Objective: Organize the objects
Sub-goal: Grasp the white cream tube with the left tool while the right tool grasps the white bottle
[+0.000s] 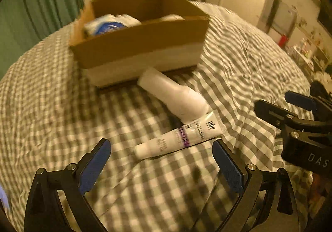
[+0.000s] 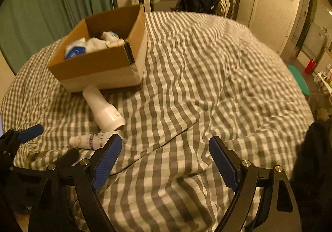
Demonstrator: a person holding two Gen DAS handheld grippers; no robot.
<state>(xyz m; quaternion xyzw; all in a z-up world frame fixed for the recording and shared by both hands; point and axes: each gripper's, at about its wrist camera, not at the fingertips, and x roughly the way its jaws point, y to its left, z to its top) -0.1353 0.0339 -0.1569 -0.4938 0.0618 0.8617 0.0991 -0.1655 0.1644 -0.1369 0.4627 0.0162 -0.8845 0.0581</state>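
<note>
Box (image 1: pixel 143 45) on bed (image 1: pixel 51 111) already holds several items. Left for you: white bottle (image 1: pixel 176 97) touching box front, tube (image 1: pixel 180 138) just beside it. Left gripper (image 1: pixel 161 167) spread, near tube; right gripper (image 2: pixel 166 161) spread, holding nothing.

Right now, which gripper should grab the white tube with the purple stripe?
Probably the left gripper. Its open jaws already face the tube, which lies just ahead between them. The right gripper is open too, but the tube sits off to its left.
</note>
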